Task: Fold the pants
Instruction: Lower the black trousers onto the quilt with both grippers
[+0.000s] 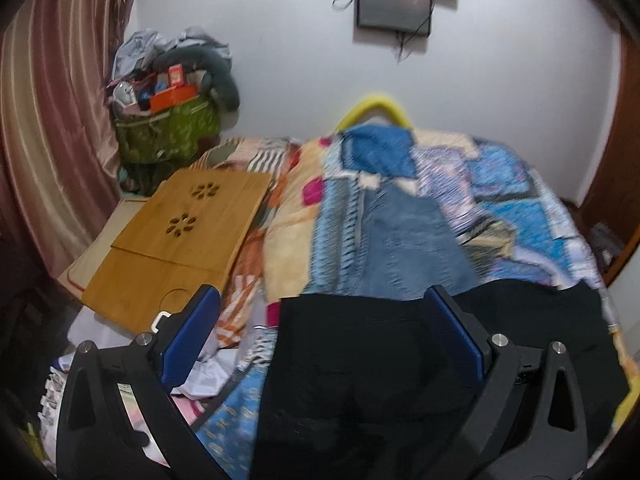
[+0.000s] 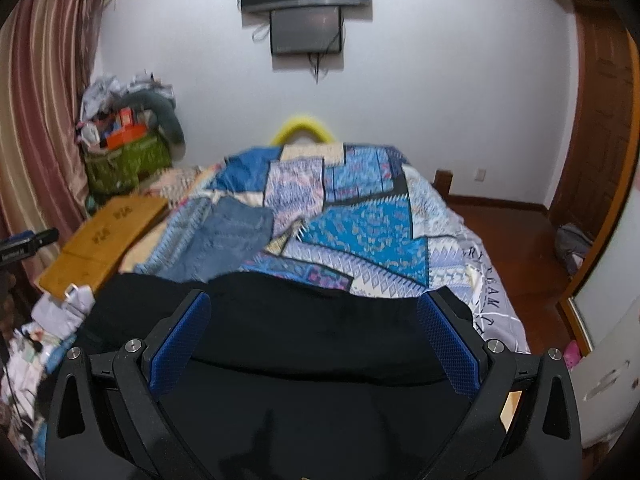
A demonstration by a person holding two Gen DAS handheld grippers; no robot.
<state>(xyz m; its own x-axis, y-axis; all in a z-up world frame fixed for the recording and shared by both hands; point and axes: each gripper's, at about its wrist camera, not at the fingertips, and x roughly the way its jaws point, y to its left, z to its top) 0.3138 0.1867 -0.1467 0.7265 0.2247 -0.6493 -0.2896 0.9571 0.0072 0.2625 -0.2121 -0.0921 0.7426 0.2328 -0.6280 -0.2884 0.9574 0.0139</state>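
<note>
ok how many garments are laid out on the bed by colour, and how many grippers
black pants: 1
faded blue denim garment: 1
black two-finger grippers with blue pads, both open: 2 (left gripper, right gripper)
total: 4

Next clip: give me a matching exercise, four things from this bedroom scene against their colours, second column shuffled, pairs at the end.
Things:
1. pants
2. lap tray
3. storage bag
4. curved bar behind the bed

Colours:
A. yellow
B. green
C. black
D. light wood brown

Pairs: 1-C, 2-D, 3-B, 4-A
</note>
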